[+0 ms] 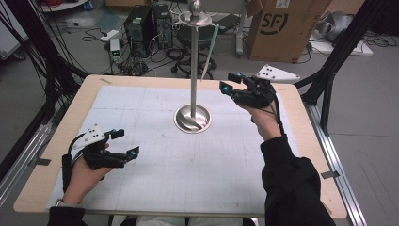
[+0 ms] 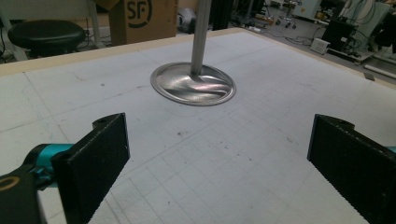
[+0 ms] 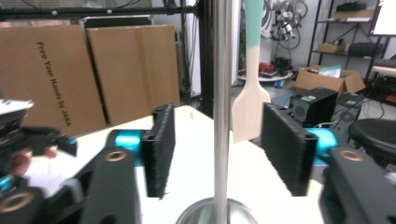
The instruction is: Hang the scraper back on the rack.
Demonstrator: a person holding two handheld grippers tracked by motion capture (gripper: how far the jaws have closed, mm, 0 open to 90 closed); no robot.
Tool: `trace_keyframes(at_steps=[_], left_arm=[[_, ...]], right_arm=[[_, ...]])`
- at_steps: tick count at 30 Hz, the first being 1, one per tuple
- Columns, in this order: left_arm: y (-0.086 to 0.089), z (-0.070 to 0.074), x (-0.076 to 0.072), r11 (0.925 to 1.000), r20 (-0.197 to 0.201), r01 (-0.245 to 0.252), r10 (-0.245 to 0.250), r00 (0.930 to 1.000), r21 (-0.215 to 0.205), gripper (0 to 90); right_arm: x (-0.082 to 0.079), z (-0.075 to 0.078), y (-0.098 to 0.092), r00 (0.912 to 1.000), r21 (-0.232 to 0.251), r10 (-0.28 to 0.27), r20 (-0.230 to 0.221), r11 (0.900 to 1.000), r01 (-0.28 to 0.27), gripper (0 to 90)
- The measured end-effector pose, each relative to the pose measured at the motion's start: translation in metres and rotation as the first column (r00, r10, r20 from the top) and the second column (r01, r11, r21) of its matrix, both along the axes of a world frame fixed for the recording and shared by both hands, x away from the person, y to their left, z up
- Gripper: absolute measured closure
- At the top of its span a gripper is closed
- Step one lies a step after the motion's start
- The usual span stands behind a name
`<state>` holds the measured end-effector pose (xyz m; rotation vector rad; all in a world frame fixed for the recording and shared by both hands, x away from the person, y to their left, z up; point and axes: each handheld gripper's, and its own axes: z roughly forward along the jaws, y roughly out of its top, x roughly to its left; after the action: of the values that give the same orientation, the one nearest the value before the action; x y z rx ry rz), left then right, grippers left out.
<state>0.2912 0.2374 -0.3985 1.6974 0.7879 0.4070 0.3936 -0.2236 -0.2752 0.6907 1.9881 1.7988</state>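
While the right gripper hovers beside the steel stand with its jaws spread and pressing on nothing, the spatula hangs free from the stand's top ring, just beyond the pole. Near the table's front left, the left gripper also stands wide apart and empty.

1. The table fills the middle of the high view, a light wooden top with rounded corners.
2. A pale grid-lined mat lies flat on the table and covers most of it, leaving a wooden border on all sides.
3. A metal stand rests on the mat above the frame's centre, its round dished base flat on the grid and its thin pole rising upright.
4. Small dark marks dot the mat near the base in the left gripper view.
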Motion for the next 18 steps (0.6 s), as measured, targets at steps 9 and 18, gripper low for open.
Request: trace_keyframes(at_steps=[9,18], left_arm=[[-0.009,-0.004,0.013,0.9998,-0.012,0.012,-0.012,0.9999,-0.015,6.1],[-0.013,-0.006,0.024,0.9988,0.003,-0.002,0.002,1.0000,-0.049,6.1]], right_arm=[[-0.019,-0.025,-0.021,0.9975,-0.081,0.059,-0.040,0.995,-0.062,30.7],[-0.039,-0.046,-0.034,0.9966,-0.160,0.033,-0.076,0.986,-0.045,10.9]])
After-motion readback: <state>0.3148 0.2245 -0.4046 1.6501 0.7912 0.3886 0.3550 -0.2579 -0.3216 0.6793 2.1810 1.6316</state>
